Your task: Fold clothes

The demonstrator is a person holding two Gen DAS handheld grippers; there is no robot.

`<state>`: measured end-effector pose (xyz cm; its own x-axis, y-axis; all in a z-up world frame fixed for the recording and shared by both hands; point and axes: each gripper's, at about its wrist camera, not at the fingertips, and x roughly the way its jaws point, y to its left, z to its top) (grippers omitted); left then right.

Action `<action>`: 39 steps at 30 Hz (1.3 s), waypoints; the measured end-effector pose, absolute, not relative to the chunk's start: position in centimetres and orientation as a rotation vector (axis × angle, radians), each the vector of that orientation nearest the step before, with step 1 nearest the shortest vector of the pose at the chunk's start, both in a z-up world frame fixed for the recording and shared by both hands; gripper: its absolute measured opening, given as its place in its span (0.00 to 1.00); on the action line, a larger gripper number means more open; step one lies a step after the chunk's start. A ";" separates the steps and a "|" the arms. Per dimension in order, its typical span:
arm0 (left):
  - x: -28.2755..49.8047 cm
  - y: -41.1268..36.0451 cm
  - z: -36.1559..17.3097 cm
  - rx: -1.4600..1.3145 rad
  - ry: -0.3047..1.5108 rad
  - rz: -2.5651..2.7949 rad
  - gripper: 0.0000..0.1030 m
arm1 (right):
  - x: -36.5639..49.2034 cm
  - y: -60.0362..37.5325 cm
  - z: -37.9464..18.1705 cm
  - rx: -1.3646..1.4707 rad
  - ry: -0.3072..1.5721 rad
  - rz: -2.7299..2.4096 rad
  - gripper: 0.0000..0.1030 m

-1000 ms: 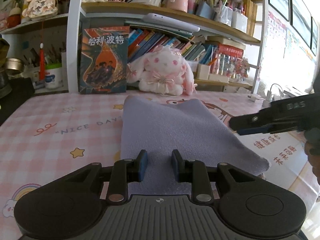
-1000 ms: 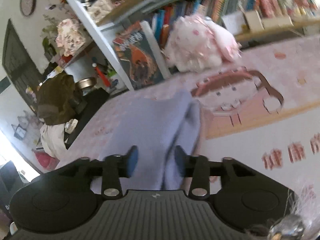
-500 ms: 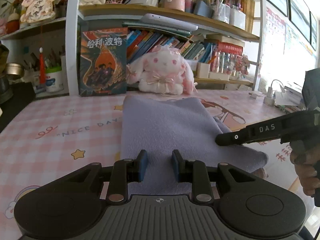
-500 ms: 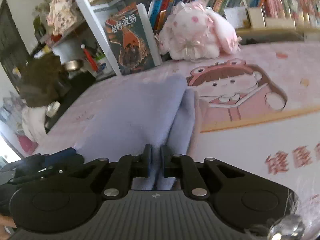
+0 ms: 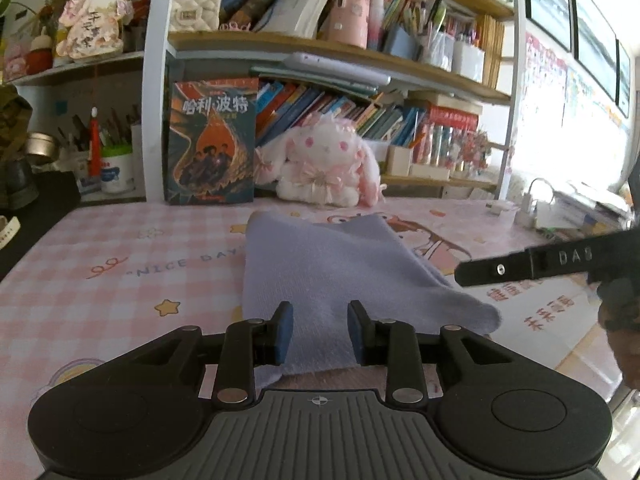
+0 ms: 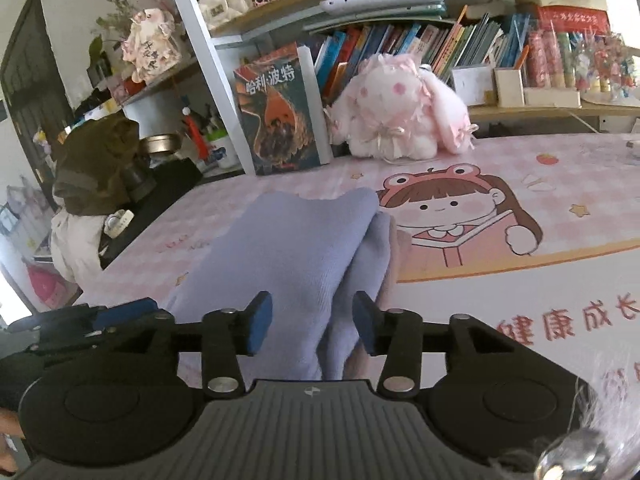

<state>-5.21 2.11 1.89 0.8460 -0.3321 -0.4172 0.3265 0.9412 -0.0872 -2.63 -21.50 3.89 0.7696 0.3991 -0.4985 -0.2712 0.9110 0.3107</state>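
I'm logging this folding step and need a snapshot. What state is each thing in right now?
Lavender cloth: folded into a narrow stack, lying flat on the table mat.
Left gripper: jaws just opened a little, near edge of the cloth between the pads, not pinched.
Right gripper: jaws just opened, cloth released.
Plush bunny: sitting upright.
Book: standing, cover outward.

Left wrist view: looks forward and slightly downward along its own fingers, low and close over the desk mat (image 5: 120,256), facing the bookshelf (image 5: 320,44); right wrist view: set likewise, further right, angled leftward; both share the lavender cloth (image 5: 320,264) (image 6: 296,240), plush rabbit (image 5: 324,168) (image 6: 400,108) and upright book (image 5: 212,144) (image 6: 276,112).
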 end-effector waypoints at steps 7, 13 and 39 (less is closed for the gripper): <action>-7.2 3.0 2.2 -0.064 0.443 -0.353 0.42 | -5.3 -22.2 3.2 0.229 0.610 0.338 0.65; -7.9 3.0 1.9 -0.049 0.456 -0.339 0.60 | -6.6 -22.6 2.6 0.254 0.629 0.325 0.76; 4.3 7.8 -0.3 -0.444 0.701 -0.335 0.71 | 2.7 -23.7 0.2 0.604 0.858 0.349 0.79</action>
